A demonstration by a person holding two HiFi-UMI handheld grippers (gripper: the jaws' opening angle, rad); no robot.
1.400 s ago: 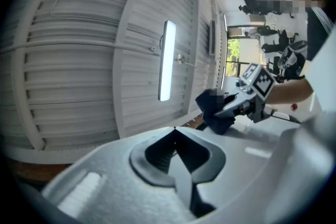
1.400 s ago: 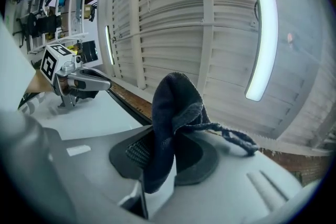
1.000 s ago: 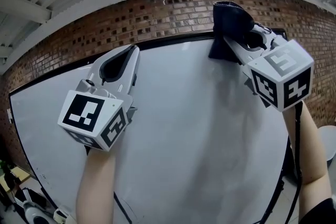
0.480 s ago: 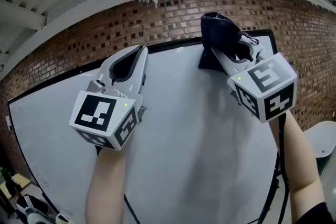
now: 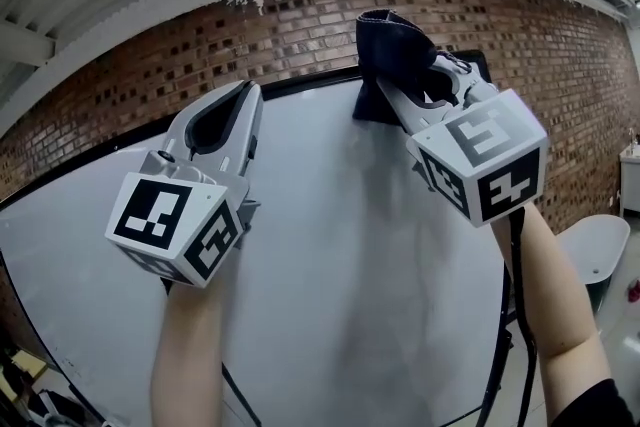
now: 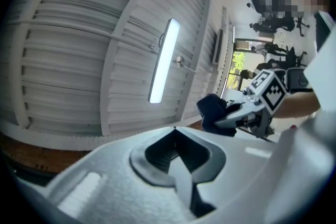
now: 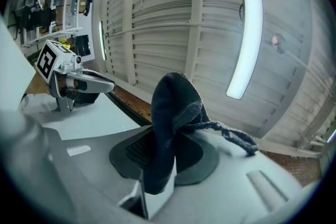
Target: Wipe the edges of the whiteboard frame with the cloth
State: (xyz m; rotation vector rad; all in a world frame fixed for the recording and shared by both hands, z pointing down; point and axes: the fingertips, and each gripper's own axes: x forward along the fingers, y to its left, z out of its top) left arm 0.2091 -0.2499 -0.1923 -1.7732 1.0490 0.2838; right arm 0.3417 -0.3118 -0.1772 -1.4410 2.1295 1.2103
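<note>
While I'm pinching the dark, bunched-up cloth in my right hand-held gripper, I'm thinking steady pressure and a slow slide is the way to go; my left hand-held gripper is idling closed and empty. The cloth is sitting up on the black top edge of the whiteboard frame, brick wall behind.
</note>
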